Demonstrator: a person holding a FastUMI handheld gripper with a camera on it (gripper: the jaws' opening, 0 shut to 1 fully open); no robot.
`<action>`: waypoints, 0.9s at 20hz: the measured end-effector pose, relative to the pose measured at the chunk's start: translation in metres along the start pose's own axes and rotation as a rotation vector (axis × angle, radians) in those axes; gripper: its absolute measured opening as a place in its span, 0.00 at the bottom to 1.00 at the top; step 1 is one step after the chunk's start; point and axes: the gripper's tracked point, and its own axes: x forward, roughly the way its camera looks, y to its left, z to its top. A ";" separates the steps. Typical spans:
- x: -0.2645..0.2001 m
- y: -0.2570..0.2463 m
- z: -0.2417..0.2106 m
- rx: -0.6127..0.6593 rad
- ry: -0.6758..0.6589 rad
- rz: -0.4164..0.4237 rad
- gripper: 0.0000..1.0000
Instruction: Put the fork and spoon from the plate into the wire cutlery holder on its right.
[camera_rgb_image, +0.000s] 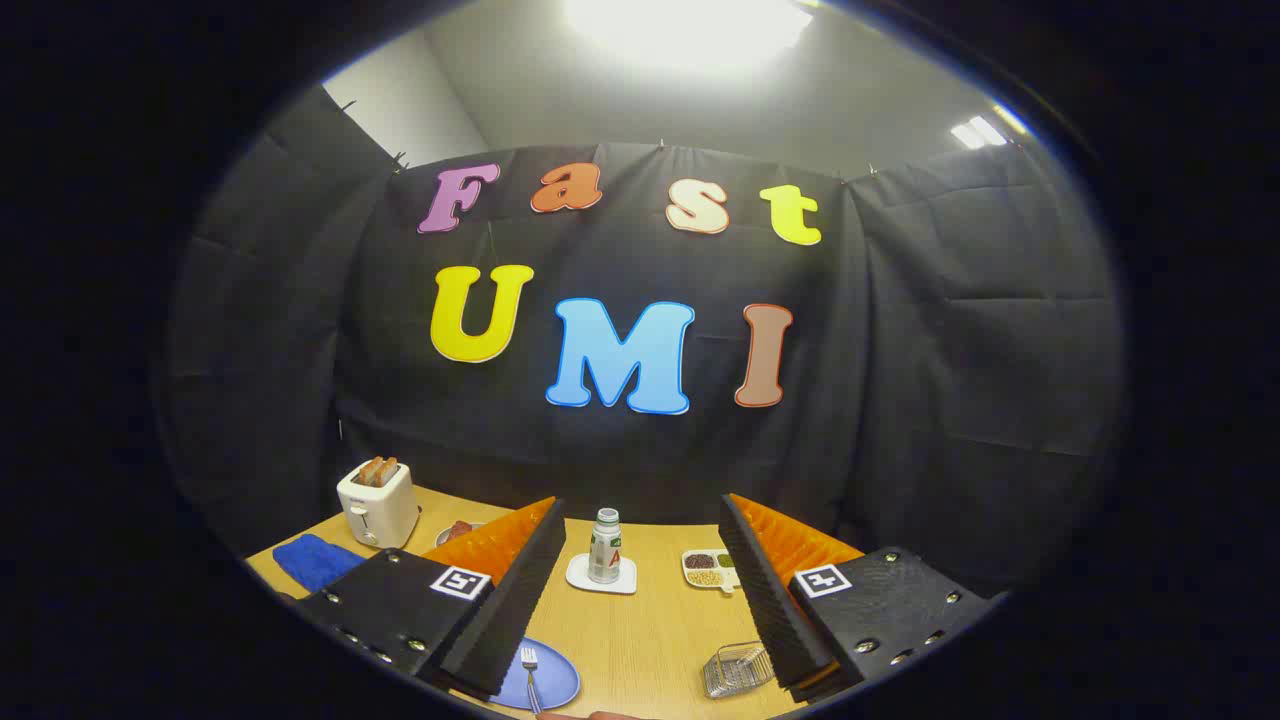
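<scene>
No words or numbers can be read on the tabletop things. The bottle (604, 545) wears a label with green and red print, too small to make out. To either side of the bottle, the gripper (640, 500), its fingers spread wide, carries a square black-and-white coded marker on each finger mount: the left marker (460, 582) and the right marker (822, 579).

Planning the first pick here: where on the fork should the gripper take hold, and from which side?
Likely the handle, from above. The fork lies flat on the blue plate, tines pointing away, handle toward the open gripper; fingers should straddle the slim handle crosswise.
</scene>
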 end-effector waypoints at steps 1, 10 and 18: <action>0.001 0.000 -0.005 -0.007 0.012 0.001 0.95; 0.002 0.006 -0.015 0.028 0.042 0.002 0.95; 0.000 0.036 -0.030 0.023 0.084 0.113 0.95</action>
